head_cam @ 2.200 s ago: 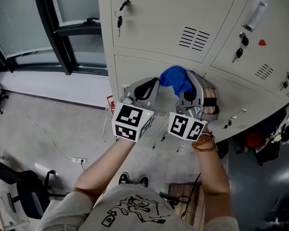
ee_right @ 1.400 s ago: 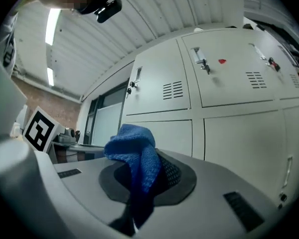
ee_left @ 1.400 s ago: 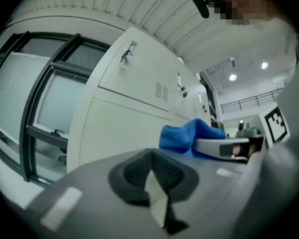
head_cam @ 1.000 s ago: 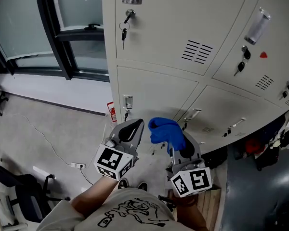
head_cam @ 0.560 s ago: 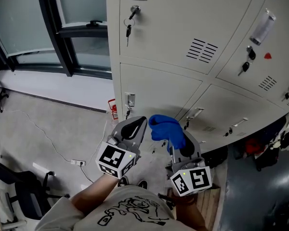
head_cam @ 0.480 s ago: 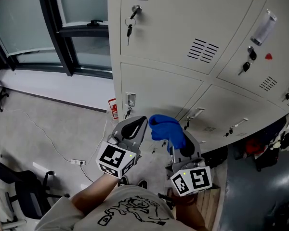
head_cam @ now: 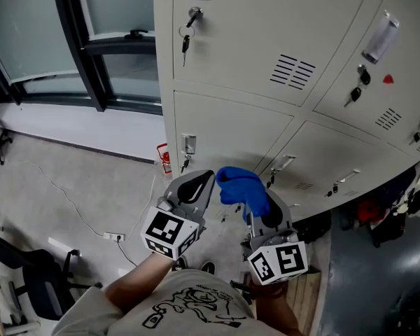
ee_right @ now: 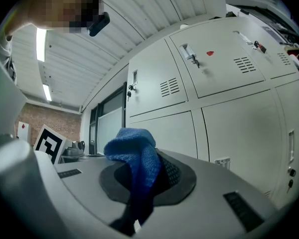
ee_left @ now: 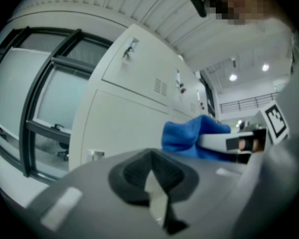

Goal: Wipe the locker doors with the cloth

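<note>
Beige locker doors [head_cam: 232, 128] fill the upper part of the head view, and also show in the left gripper view [ee_left: 120, 116] and the right gripper view [ee_right: 229, 126]. My right gripper [head_cam: 255, 200] is shut on a crumpled blue cloth [head_cam: 241, 185], held short of the lower doors and not touching them. The cloth [ee_right: 135, 156] bulges up out of the closed jaws. My left gripper [head_cam: 194, 186] sits just left of it, shut with nothing held [ee_left: 152, 185]. From the left gripper view the cloth [ee_left: 189, 136] lies to the right.
Keys [head_cam: 185, 43] hang in the upper door's lock, and small handles [head_cam: 187, 145] stick out of the lower doors. A dark-framed window [head_cam: 91, 40] stands at the left. The grey floor carries a cable and socket strip [head_cam: 112, 240] and a chair base [head_cam: 35, 278].
Both grippers have drawn back from the lower locker door toward my body, the cloth still in the right one. Over the last second they barely move.
</note>
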